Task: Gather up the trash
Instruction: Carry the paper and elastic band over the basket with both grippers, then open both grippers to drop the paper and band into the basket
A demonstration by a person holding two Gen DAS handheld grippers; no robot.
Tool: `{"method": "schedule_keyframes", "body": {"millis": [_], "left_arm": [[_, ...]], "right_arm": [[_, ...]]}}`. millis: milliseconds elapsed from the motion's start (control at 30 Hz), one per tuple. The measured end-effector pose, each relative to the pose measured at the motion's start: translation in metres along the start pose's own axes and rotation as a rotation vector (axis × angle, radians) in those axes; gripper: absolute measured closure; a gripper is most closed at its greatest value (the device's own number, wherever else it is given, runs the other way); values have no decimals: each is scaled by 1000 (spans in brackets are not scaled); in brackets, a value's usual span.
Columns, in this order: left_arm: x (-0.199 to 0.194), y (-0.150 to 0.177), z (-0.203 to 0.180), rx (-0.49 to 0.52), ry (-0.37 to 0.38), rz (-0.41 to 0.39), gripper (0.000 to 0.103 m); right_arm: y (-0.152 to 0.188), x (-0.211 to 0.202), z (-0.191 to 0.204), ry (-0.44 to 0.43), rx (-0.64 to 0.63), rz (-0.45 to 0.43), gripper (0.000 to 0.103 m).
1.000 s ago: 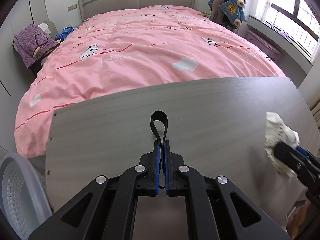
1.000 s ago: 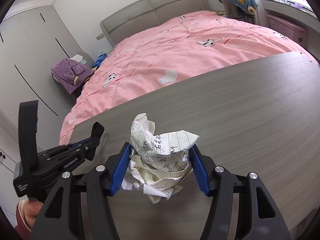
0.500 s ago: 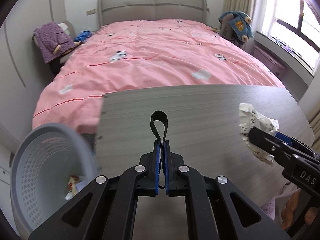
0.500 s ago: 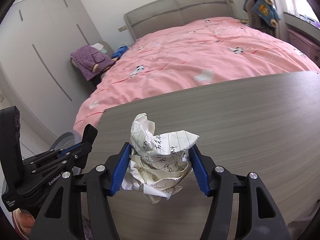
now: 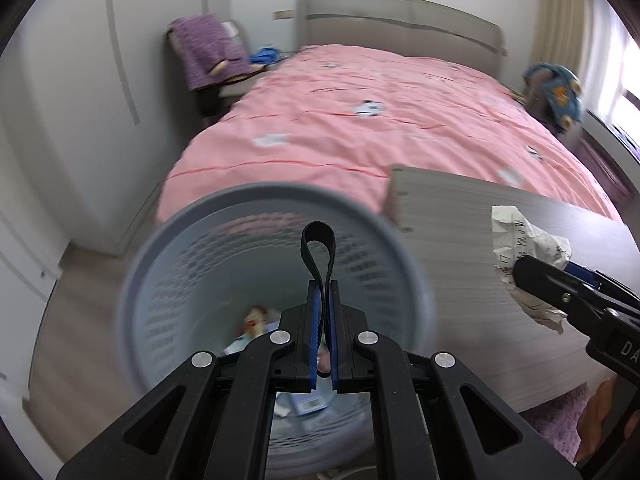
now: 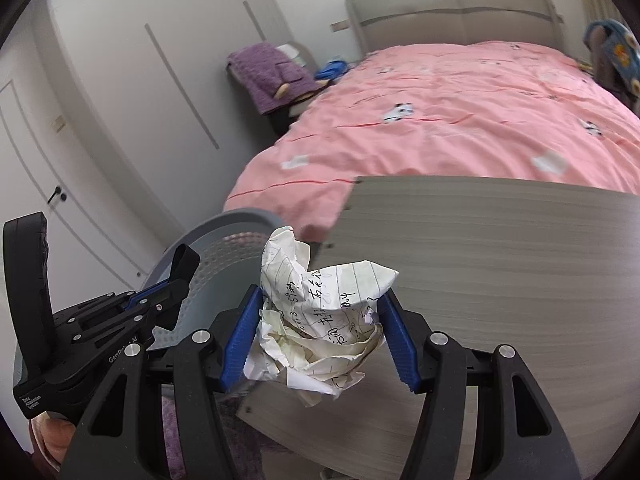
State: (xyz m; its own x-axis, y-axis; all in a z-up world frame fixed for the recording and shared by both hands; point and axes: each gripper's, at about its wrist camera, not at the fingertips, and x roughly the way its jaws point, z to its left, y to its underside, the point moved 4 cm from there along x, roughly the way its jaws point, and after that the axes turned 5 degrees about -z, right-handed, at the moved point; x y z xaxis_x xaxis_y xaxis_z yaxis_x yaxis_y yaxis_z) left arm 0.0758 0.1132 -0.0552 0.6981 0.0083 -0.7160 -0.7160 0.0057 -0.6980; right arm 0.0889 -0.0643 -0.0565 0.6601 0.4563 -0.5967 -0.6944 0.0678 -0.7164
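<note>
Crumpled paper (image 6: 320, 316), frame centre: light, soft, crushable; clamped across its bulk by right gripper (image 6: 320, 336). Black strap loop (image 5: 318, 252) pinched in left gripper (image 5: 323, 336), above bin (image 5: 168, 248).

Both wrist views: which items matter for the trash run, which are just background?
In play:
- crumpled paper, clamped in right gripper
- black strap loop, pinched in left gripper
- grey wastebasket, already holding some litter

Background:
- wooden table
- pink bed
- purple garment
- blue plush toy
</note>
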Motion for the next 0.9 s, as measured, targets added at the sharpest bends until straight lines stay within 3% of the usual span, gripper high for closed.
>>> {"method": "schedule_keyframes", "body": {"millis": [200, 600, 733, 800, 867, 900], "left_arm": [[3, 5, 42, -68, -38, 8, 98], [11, 0, 72, -103, -76, -1, 98], [10, 0, 77, -106, -87, -3, 85], [10, 0, 79, -110, -97, -3, 74], [10, 1, 83, -116, -108, -6, 53], [9, 1, 85, -118, -118, -9, 52]], "right_arm": [[-1, 32, 47, -66, -77, 37, 45], [-4, 72, 78, -97, -140, 94, 45], [-3, 77, 83, -91, -154, 99, 42], [-3, 76, 84, -78, -162, 96, 37], [-3, 73, 85, -65, -174, 88, 35], [-3, 73, 85, -61, -175, 87, 35]]}}
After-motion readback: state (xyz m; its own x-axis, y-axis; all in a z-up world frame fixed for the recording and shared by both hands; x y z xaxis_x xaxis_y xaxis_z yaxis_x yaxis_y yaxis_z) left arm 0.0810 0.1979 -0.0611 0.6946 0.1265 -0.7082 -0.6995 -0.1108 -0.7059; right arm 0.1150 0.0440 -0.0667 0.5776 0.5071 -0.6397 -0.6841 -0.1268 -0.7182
